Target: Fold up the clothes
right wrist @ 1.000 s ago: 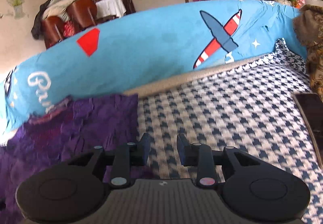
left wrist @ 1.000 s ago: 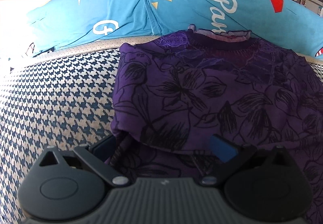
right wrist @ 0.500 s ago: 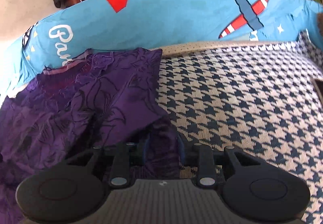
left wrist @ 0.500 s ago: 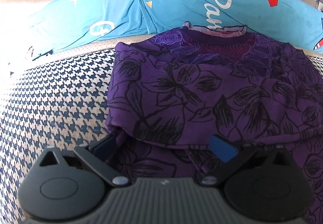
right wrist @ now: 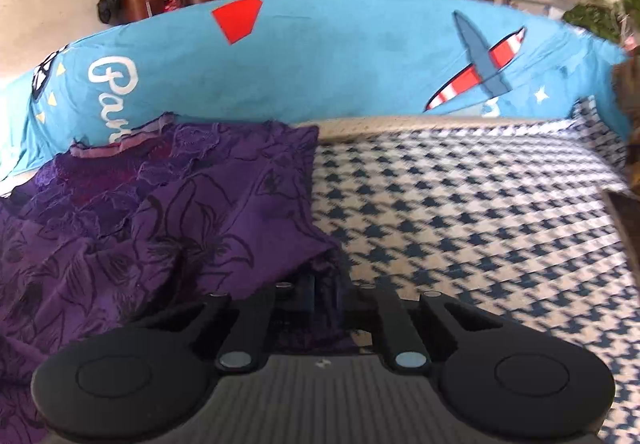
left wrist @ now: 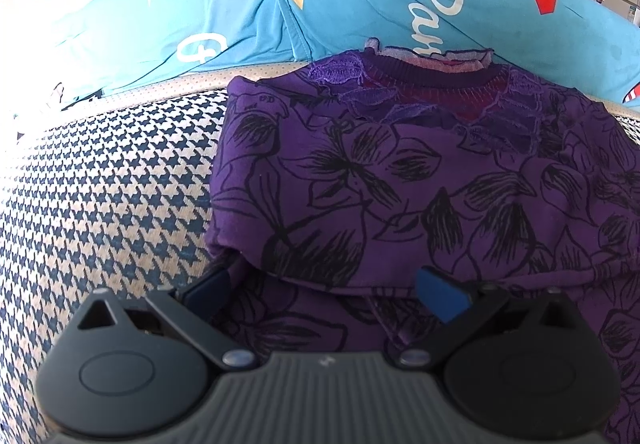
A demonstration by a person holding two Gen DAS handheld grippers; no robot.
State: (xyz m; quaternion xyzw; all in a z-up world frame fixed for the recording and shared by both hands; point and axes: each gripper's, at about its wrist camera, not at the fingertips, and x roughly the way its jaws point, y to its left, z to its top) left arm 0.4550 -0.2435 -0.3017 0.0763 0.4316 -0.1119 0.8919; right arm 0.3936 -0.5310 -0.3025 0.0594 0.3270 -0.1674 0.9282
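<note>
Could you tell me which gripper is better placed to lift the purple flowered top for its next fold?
Right. The right gripper is shut on a bunched edge of the purple flowered top; the left gripper is open, gripping nothing.

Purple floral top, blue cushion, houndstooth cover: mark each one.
purple floral top (left wrist: 400,180), left wrist view, chest panel.
blue cushion (right wrist: 340,56), right wrist view, plain middle.
houndstooth cover (right wrist: 480,228), right wrist view, bare patch.

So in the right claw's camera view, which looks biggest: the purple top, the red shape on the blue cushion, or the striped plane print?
1. Purple floral top, though it lies nearest the camera.
2. Striped plane print.
3. Red shape.
</note>
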